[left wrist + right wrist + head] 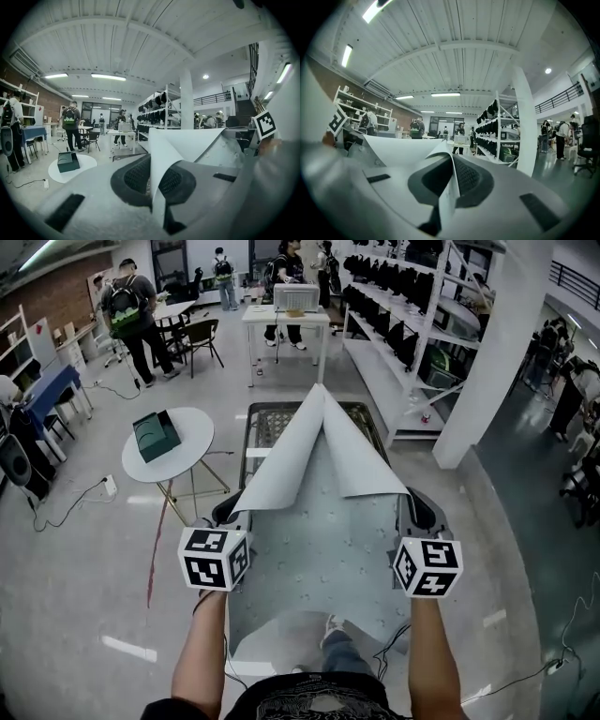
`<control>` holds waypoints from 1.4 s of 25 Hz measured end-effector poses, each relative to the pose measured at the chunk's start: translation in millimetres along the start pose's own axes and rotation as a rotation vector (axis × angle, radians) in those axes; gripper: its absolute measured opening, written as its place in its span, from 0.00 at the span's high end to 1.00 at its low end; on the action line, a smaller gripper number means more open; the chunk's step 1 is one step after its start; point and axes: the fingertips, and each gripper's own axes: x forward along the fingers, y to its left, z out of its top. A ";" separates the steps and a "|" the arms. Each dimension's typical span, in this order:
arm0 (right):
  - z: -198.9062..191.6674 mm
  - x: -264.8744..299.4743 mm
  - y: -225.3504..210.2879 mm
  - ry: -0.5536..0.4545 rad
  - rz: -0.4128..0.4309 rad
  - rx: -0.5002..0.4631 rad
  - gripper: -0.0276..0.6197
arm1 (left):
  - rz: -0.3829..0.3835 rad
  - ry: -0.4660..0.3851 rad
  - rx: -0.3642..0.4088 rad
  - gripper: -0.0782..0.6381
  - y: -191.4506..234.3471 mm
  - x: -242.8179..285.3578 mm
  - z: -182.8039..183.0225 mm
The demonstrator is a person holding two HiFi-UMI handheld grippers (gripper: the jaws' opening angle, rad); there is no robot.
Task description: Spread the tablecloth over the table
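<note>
Pinched tight between fingers of left gripper [153, 183] and right gripper [451, 182]: corners of pale grey speckled tablecloth [319, 554], rest stretching ahead of fingertips.

Round table [180, 471] stands left; floor [487, 549] at right seems open to shelving [403, 334].

No legible text, brand, number or sign appears; the only printed patterns are black-and-white square markers on cubes of the left tongs [234, 512] and the right tongs [415, 507].
</note>
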 end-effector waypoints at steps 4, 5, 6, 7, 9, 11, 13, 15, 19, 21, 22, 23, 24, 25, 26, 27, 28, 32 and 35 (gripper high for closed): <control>-3.7 37.5 -17.8 -0.008 0.006 0.002 0.95 | 0.010 0.001 0.016 0.88 5.6 37.8 5.5; -5.2 48.8 -22.5 -0.010 0.009 0.002 0.95 | 0.013 0.001 0.020 0.88 7.7 48.8 6.8; -6.9 60.9 -27.7 -0.011 0.013 0.004 0.95 | 0.017 0.003 0.023 0.88 9.9 60.2 8.2; -8.9 73.8 -33.7 -0.012 0.017 0.008 0.95 | 0.022 0.006 0.026 0.88 12.1 72.3 9.7; -13.1 102.9 -47.2 -0.010 0.027 0.019 0.95 | 0.036 0.013 0.035 0.88 17.2 98.6 13.9; -17.2 135.1 -60.9 -0.006 0.040 0.029 0.95 | 0.052 0.021 0.044 0.88 23.3 127.2 19.3; -19.7 168.5 -75.5 -0.003 0.057 0.032 0.95 | 0.068 0.026 0.046 0.88 27.9 157.7 23.5; -20.8 202.8 -88.0 -0.002 0.078 0.032 0.95 | 0.086 0.033 0.045 0.88 33.0 187.2 26.4; -22.9 260.0 -108.3 0.005 0.118 0.045 0.95 | 0.120 0.052 0.042 0.88 42.3 237.0 35.8; -25.1 282.4 -118.5 0.012 0.134 0.055 0.95 | 0.137 0.061 0.044 0.88 45.8 256.5 40.7; -26.5 291.9 -123.0 0.016 0.140 0.058 0.95 | 0.146 0.066 0.046 0.88 47.7 264.7 42.1; -28.1 299.9 -127.3 0.021 0.144 0.059 0.95 | 0.155 0.072 0.049 0.88 49.6 271.9 42.8; -29.8 306.7 -131.4 0.026 0.146 0.061 0.95 | 0.163 0.080 0.051 0.88 51.2 278.4 42.9; -31.6 312.5 -135.7 0.031 0.148 0.063 0.95 | 0.170 0.088 0.050 0.88 52.5 284.2 42.9; -33.4 317.8 -139.9 0.035 0.151 0.066 0.95 | 0.176 0.096 0.048 0.88 53.6 289.5 43.1; -35.4 322.8 -143.7 0.040 0.154 0.070 0.95 | 0.184 0.104 0.049 0.88 54.6 294.3 43.3; -37.6 327.4 -146.4 0.044 0.160 0.072 0.95 | 0.192 0.112 0.052 0.88 56.0 298.6 43.5; -44.5 342.7 -151.9 0.054 0.175 0.063 0.95 | 0.213 0.139 0.074 0.88 64.3 315.4 44.5; -48.9 353.9 -159.2 0.062 0.167 0.061 0.95 | 0.211 0.148 0.089 0.88 69.3 328.3 44.5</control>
